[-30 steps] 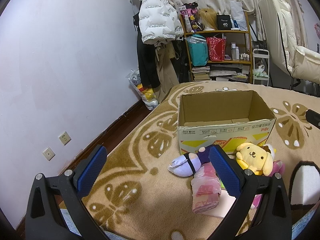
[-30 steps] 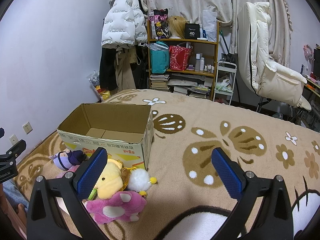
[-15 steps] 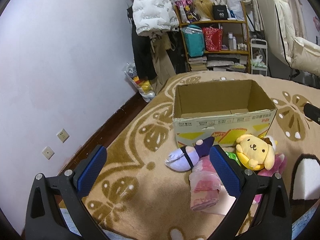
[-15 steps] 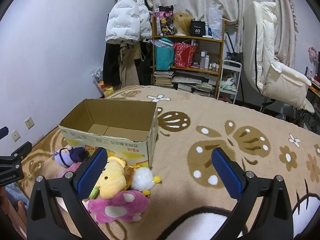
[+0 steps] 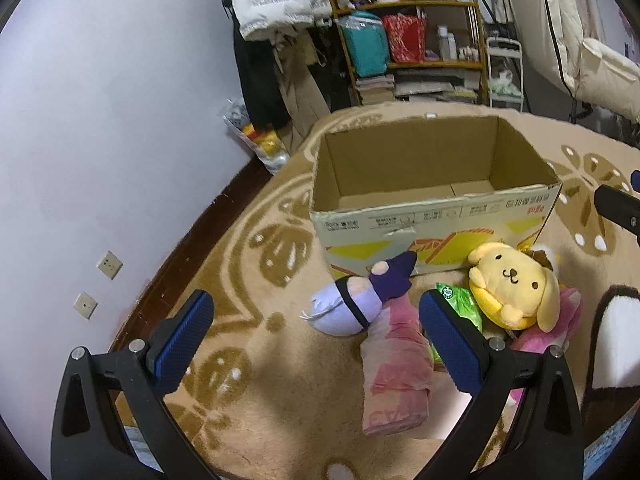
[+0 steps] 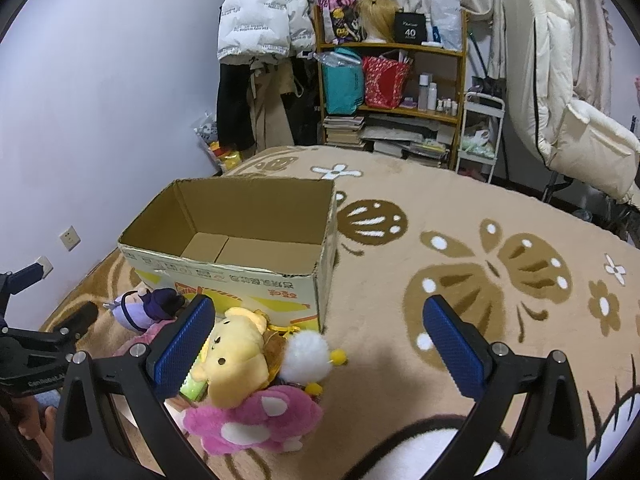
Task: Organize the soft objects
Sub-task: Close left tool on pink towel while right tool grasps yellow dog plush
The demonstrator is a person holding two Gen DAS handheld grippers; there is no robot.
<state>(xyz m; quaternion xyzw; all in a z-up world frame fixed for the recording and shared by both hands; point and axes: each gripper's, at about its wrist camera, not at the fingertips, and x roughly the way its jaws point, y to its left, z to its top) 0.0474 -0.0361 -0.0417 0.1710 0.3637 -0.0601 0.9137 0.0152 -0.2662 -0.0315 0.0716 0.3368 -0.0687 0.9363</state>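
Note:
An open, empty cardboard box [image 5: 436, 216] [image 6: 240, 276] stands on the patterned blanket. In front of it lies a pile of soft toys: a purple doll [image 5: 356, 304] [image 6: 140, 308], a yellow dog plush [image 5: 516, 284] [image 6: 236, 356], a pink plush [image 6: 256, 420] [image 5: 556, 324], a white pompom [image 6: 306, 354], a pink packet [image 5: 396, 376] and a green packet [image 5: 460, 300]. My left gripper [image 5: 316, 344] is open, hovering above the blanket just left of the pile. My right gripper [image 6: 318, 348] is open above the pile's right side, its left finger beside the yellow plush.
A purple wall [image 5: 100, 140] with sockets runs along the left. At the back stand a shelf [image 6: 392, 80] full of bags and books, hanging coats [image 6: 260, 60] and a white chair [image 6: 568, 100]. Bare blanket [image 6: 500, 248] lies right of the box.
Both grippers have tilted downward and moved closer to the box and toys, which now sit larger and lower in view. Both stay open; nothing has been taken hold of.

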